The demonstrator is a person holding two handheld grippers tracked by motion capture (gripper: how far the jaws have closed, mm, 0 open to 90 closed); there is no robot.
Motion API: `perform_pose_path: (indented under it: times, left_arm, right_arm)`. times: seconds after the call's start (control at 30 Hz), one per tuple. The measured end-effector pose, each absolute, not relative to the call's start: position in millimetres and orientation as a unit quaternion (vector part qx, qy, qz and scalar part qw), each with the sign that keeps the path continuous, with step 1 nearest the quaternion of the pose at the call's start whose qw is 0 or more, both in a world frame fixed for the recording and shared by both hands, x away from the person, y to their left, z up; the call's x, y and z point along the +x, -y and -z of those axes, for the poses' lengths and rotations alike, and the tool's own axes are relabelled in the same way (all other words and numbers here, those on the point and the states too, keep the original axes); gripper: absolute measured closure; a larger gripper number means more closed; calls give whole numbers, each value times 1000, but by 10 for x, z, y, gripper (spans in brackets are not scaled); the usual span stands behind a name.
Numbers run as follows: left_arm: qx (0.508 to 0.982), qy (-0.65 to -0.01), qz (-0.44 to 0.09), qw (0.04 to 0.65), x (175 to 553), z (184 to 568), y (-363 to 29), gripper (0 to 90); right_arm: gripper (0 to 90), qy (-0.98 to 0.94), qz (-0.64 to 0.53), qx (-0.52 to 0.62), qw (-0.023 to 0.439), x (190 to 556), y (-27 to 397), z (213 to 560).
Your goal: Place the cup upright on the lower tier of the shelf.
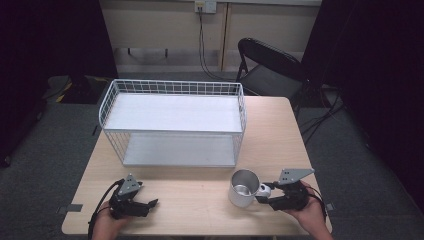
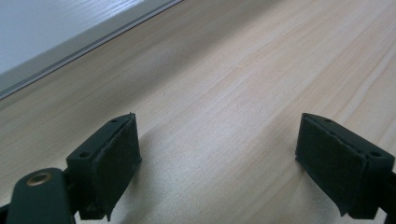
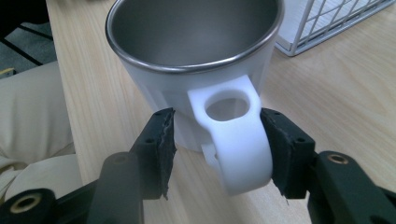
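The right gripper has its two black jaws set on either side of the white plastic handle of a white mug with a steel lining and rim; its right pad appears to touch the handle's flank, while a narrow gap shows between the left pad and the handle, so the jaws are partly closed around the handle without a firm clamp on it. In the high view the same right gripper sits low at the near right part of the light wooden table, with the mug upright just beside it, handle turned toward the hand. The step in hand looks like taking hold of the mug by its handle. The next move, as I judge it, calls for closing the last gap so both pads press squarely, then lifting without letting the mug swing on that single hold. Behind the mug stands a white wire two-tier shelf rack, a likely place for it. The left gripper rests at the near left of the table, its jaws spread wide over bare wood with nothing between them.
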State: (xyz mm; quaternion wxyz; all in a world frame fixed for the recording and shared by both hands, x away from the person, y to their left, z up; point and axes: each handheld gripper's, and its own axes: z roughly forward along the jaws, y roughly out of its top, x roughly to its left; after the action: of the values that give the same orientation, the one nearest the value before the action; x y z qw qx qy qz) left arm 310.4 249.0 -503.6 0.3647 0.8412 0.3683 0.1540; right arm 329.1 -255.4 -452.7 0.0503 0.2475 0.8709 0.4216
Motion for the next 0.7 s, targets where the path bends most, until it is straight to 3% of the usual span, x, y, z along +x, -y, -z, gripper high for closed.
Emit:
perform_pose_path:
  times: [0.1, 0.2, 0.23, 0.7]
  left_arm:
    - [841, -368, -154, 365, 3104, 5036, -2490, 130]
    - [841, -368, -154, 365, 3104, 5036, -2490, 130]
    - [841, -368, -154, 365, 3104, 5036, -2489, 130]
    - [841, -368, -154, 365, 3104, 5036, -2490, 130]
  right_arm:
    - [516, -876, -415, 242, 53, 3286, 2530, 4529]
    - [674, -876, -418, 233, 51, 3267, 2545, 4526]
    - [687, -876, -421, 230, 49, 3257, 2552, 4529]
    - [714, -877, -419, 214, 95, 3140, 2500, 4526]
